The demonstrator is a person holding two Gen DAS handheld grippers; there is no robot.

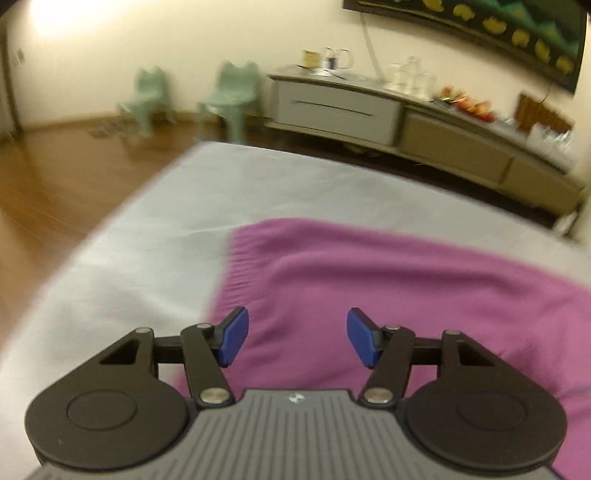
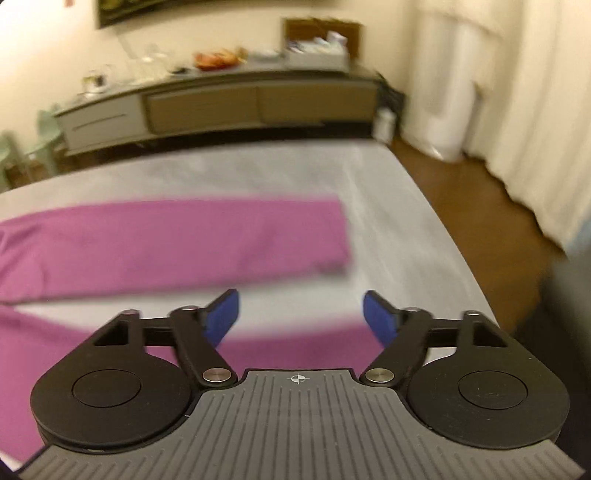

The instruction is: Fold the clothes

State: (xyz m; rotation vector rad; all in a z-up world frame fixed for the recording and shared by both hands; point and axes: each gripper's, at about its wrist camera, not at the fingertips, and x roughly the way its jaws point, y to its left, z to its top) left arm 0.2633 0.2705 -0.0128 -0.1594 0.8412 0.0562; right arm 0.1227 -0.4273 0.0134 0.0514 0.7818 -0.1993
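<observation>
A purple garment (image 1: 388,280) lies spread on a bed with a light grey sheet (image 1: 155,229). In the left wrist view its ribbed hem edge runs down the middle left. My left gripper (image 1: 297,338) is open and empty, hovering above the garment near that hem. In the right wrist view two long purple parts of the garment (image 2: 177,243) stretch to the right across the sheet (image 2: 388,206), with a strip of sheet between them. My right gripper (image 2: 301,319) is open and empty above the nearer purple part (image 2: 295,350).
A low TV cabinet (image 1: 369,110) with kettles, glassware and fruit stands beyond the bed; it also shows in the right wrist view (image 2: 221,103). Two green stools (image 1: 229,99) stand on the wooden floor (image 1: 55,177). Curtains (image 2: 517,92) hang on the right. A dark framed picture (image 1: 498,22) hangs above.
</observation>
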